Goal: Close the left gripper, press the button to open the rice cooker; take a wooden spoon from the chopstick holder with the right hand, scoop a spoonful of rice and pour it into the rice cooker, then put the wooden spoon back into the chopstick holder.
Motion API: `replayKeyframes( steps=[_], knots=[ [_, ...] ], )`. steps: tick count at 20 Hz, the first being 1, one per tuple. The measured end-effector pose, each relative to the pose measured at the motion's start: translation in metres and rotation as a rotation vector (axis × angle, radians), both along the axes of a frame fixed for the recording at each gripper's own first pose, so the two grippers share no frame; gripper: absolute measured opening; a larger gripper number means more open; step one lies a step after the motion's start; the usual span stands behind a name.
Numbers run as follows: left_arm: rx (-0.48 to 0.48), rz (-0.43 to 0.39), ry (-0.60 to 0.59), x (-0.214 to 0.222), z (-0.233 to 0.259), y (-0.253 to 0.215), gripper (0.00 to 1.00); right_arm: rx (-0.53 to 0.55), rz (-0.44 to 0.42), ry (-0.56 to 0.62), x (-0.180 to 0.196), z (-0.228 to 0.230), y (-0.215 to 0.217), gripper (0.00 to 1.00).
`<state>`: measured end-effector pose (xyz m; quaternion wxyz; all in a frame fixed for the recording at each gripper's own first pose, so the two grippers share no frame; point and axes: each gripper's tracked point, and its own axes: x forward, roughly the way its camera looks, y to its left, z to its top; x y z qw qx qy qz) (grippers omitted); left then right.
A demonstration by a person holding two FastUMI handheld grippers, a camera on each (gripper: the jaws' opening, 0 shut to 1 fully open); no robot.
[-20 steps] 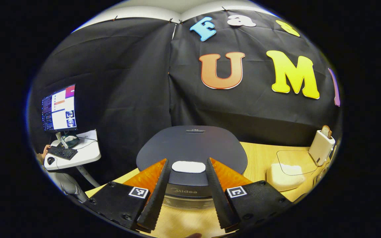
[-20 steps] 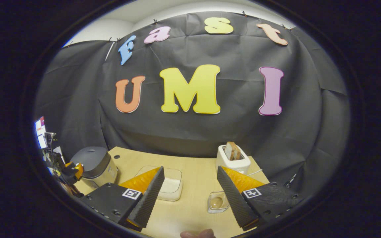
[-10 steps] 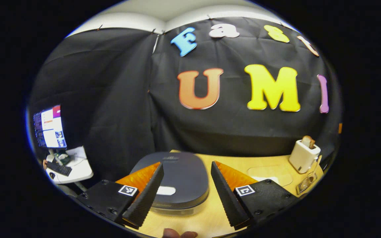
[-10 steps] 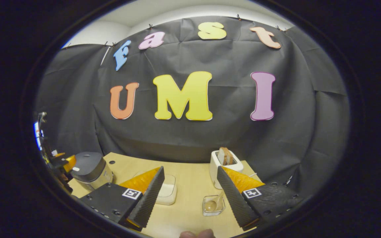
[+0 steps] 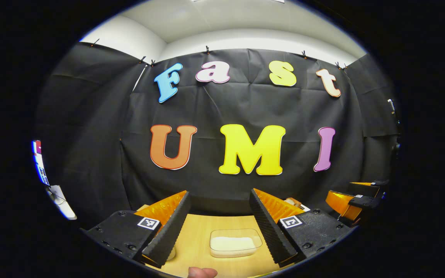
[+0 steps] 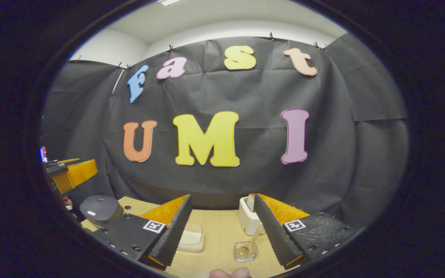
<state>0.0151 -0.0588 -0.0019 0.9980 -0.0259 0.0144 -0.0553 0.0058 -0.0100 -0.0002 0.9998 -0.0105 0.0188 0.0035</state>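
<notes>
The rice cooker [image 6: 99,208] stands at the table's left end, dark grey, its lid down and a white button [image 6: 91,213] on top. A wooden spoon [image 6: 250,243] leans in a small clear holder [image 6: 245,251] near the front. A clear box of rice [image 5: 235,244] lies on the table ahead of my left gripper [image 5: 219,195], which is open, empty and well above the table. My right gripper [image 6: 222,199] is also open and empty, raised above the box of rice [image 6: 191,237] and the holder. The left gripper [image 6: 72,173] hangs above the cooker.
A white toaster [image 6: 247,216] with bread in it stands behind the spoon holder. The light wooden table [image 6: 214,231] runs up to the black cloth wall. A monitor [image 5: 39,162] glows far left. The right gripper [image 5: 355,197] shows off to the right.
Both grippers have risen and pulled back from the table. The left one has left the cooker's lid and swung right, toward the box of rice. Both stay open.
</notes>
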Motion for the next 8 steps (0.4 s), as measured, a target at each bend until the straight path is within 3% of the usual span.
replayKeyframes(
  steps=[4, 8],
  knots=[
    [0.018, -0.004, 0.005, -0.012, -0.006, -0.013, 0.97, 0.010, 0.002, 0.013, -0.010, -0.002, 0.005, 0.96],
    [0.100, -0.021, -0.034, -0.010, 0.001, -0.021, 0.97, 0.023, 0.014, 0.007, -0.007, 0.002, 0.009, 0.95]
  ],
)
